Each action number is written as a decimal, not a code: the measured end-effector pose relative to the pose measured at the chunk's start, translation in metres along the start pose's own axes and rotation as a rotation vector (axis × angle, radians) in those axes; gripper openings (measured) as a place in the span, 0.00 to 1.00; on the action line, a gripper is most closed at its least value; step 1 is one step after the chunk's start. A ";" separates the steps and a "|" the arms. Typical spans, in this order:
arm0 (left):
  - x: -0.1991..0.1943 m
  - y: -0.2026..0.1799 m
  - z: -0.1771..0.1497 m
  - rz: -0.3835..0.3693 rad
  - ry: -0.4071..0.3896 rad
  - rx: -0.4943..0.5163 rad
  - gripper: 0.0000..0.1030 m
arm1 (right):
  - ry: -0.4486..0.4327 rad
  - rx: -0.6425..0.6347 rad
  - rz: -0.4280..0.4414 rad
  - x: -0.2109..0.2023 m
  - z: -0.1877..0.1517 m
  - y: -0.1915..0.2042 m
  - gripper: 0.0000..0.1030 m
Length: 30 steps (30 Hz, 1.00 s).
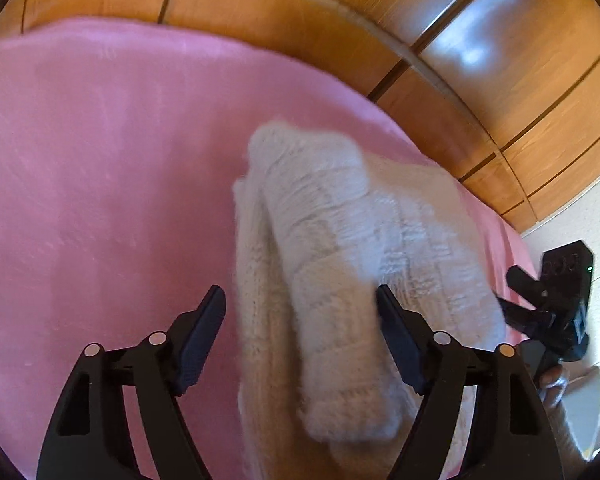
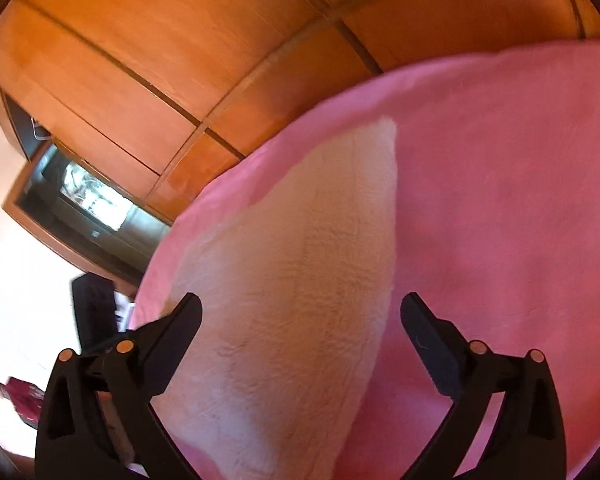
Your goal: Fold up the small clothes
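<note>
While the pink fleece-covered bed [image 1: 100,160] carries the partly folded cream knitted garment [image 1: 340,240] toward its right side, both the left gripper [image 1: 300,312] and right gripper [image 2: 300,312] hover with fingers released, so the next pinch should probably catch every layer squarely.

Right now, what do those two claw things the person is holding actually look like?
Both are matte black plastic. The left gripper has two angled arms with cut-out slots, each ending in a flat, dark ribbed pad, with round pale rivets at the joints. The right gripper is the same build, its rivets looking orange in the warm light. No cables or sleeves are visible.
</note>
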State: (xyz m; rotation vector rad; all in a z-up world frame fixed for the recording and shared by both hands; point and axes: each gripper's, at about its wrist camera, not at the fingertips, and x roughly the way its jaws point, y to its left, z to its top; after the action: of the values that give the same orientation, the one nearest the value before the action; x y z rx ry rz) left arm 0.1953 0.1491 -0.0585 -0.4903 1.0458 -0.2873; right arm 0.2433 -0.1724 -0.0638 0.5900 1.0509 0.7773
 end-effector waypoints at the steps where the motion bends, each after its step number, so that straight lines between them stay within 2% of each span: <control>1: 0.004 0.005 -0.001 -0.016 0.006 -0.010 0.73 | 0.029 -0.002 0.017 0.008 -0.003 -0.001 0.85; 4: 0.012 0.019 -0.004 -0.073 0.011 -0.023 0.73 | 0.104 0.030 0.086 0.033 -0.012 -0.007 0.86; 8: 0.013 0.027 -0.009 -0.125 -0.008 -0.016 0.71 | 0.112 -0.013 0.075 0.048 -0.010 0.006 0.85; 9: 0.013 0.026 -0.009 -0.145 -0.006 -0.013 0.57 | 0.121 -0.033 0.062 0.053 -0.010 0.011 0.80; 10: 0.013 0.026 -0.011 -0.197 0.002 -0.017 0.53 | 0.123 -0.043 0.052 0.053 -0.009 0.011 0.77; 12: 0.010 0.026 -0.017 -0.220 -0.017 -0.016 0.47 | 0.115 -0.053 0.040 0.045 -0.010 0.017 0.63; 14: 0.006 0.023 -0.021 -0.229 -0.028 -0.016 0.44 | 0.097 -0.097 0.023 0.037 -0.013 0.029 0.56; 18: -0.011 0.007 -0.030 -0.245 -0.051 0.009 0.39 | 0.043 -0.185 0.023 0.008 -0.020 0.063 0.51; 23: -0.022 -0.048 -0.039 -0.304 -0.062 0.088 0.37 | -0.058 -0.240 0.001 -0.055 -0.033 0.076 0.50; 27: -0.013 -0.115 -0.040 -0.394 -0.043 0.188 0.36 | -0.177 -0.215 -0.066 -0.137 -0.041 0.054 0.50; 30: 0.014 -0.189 -0.046 -0.422 0.019 0.312 0.36 | -0.238 -0.178 -0.153 -0.188 -0.052 0.024 0.51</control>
State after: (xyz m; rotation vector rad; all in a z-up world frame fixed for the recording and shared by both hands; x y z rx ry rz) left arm 0.1623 -0.0304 0.0101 -0.4223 0.8882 -0.8180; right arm 0.1356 -0.3041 0.0343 0.4327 0.7885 0.6413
